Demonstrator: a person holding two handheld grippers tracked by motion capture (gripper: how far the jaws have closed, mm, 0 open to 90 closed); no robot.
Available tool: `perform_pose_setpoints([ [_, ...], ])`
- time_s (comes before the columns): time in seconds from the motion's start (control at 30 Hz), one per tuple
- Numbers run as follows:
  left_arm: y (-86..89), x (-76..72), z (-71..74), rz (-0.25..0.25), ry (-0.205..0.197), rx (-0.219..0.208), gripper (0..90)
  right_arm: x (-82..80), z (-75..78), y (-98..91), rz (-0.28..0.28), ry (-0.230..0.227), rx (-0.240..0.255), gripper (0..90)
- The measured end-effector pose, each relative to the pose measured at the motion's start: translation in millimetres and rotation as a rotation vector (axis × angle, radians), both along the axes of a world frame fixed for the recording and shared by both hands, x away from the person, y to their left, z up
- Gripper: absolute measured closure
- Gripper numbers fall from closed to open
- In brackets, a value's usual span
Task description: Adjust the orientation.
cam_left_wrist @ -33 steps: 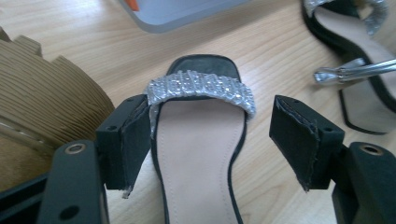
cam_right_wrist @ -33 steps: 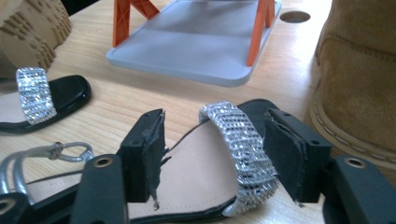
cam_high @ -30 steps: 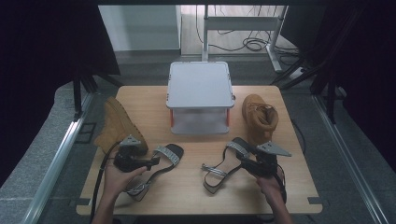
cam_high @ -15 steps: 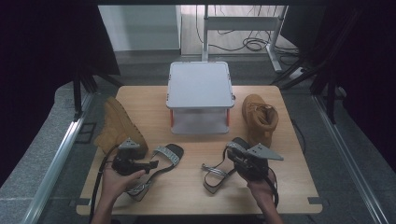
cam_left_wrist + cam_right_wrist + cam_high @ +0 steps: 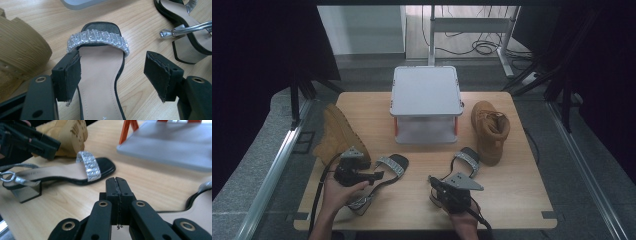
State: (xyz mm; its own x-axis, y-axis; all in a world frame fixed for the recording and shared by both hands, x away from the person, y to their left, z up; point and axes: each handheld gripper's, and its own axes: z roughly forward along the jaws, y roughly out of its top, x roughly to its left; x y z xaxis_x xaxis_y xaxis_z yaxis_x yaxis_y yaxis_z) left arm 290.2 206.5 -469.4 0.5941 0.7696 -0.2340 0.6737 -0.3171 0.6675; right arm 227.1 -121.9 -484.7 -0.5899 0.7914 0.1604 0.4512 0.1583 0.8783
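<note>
The left gripper [image 5: 113,75] has its jaws wide apart over the left sandal [image 5: 100,72], while the right gripper [image 5: 117,186] has just squeezed its jaws together with nothing between them.

I am working in what looks like a lab or recording studio: black curtains [image 5: 267,65] hang around my small wooden counter [image 5: 517,200], aluminium rails [image 5: 272,172] flank it, loose cables [image 5: 472,47] lie on the grey carpet beside a metal desk frame [image 5: 507,22].
</note>
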Motion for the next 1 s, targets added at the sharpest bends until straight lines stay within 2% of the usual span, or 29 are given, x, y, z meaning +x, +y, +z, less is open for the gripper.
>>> perform_pose_setpoints([
  [0.13, -1.4, 0.4, 0.3, 0.004, -0.001, -0.003, 30.1, -6.3, -1.5, 12.2, 0.005, 0.025, -0.006, 89.3],
  [0.17, -1.2, 0.3, 0.4, 0.009, 0.000, -0.003, 30.1, -9.1, -2.6, 17.4, 0.010, 0.022, -0.022, 89.3],
  [0.3, 0.9, 0.2, -0.5, 0.014, 0.001, 0.003, 30.2, -15.3, -14.8, 34.9, 0.007, 0.015, -0.121, 89.4],
  [0.4, 1.6, -0.4, -1.4, 0.022, 0.006, 0.000, 30.2, -16.7, -21.6, 41.2, -0.018, 0.012, -0.181, 89.4],
  [0.43, 1.7, -0.2, -1.6, 0.023, 0.006, 0.001, 30.2, -17.8, -23.8, 43.8, -0.030, -0.002, -0.218, 89.4],
  [0.47, 1.7, -0.2, -1.6, 0.023, 0.006, 0.001, 30.3, -17.8, -23.8, 43.8, -0.030, -0.002, -0.218, 89.4],
  [0.5, 1.2, 0.3, -2.2, 0.025, 0.007, 0.000, 30.4, -19.4, -26.4, 46.9, -0.049, -0.006, -0.254, 89.4],
  [0.57, 0.6, 0.8, -3.0, 0.021, 0.010, 0.004, 30.4, -20.6, -28.7, 49.8, -0.072, -0.025, -0.290, 89.4],
  [0.7, 1.2, 1.5, -3.3, 0.036, -0.001, 0.003, 30.8, -19.2, -32.3, 49.0, -0.105, -0.032, -0.310, 89.4],
  [1.0, 2.1, 5.2, -4.4, 0.037, 0.003, -0.005, 30.9, -25.5, -33.7, 47.0, -0.130, -0.044, -0.306, 89.5],
])
